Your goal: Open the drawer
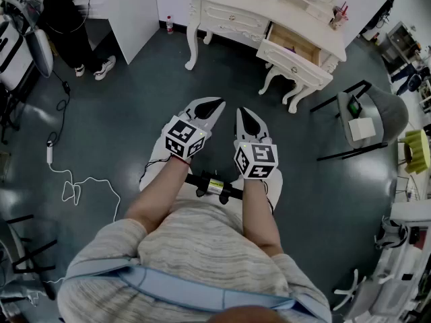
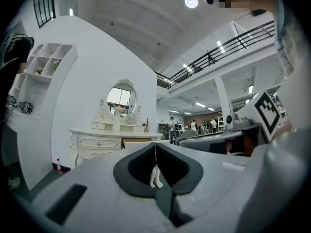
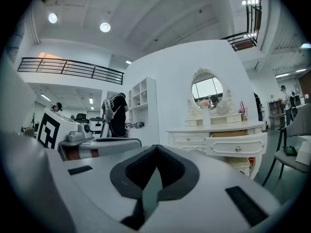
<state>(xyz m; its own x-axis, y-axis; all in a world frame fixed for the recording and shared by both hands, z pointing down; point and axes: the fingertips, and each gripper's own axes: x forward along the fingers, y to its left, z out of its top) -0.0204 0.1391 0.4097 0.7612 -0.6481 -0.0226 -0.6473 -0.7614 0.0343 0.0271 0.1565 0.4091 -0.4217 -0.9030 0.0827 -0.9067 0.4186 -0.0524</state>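
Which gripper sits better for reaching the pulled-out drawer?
Right, probably. The pulled-out drawer lies ahead and rightward, nearer the right gripper; the left gripper would have to reach across. Both are shut, far off.

Head view steeply downward, gripper views level (side by side), sharing distant dressing table (image 1: 229, 15)

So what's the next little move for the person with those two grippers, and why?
Probably just lower the left gripper and right gripper and finish. Their jaws are shut on nothing, well short of the dressing table, whose drawer already stands pulled out, wooden inside showing.
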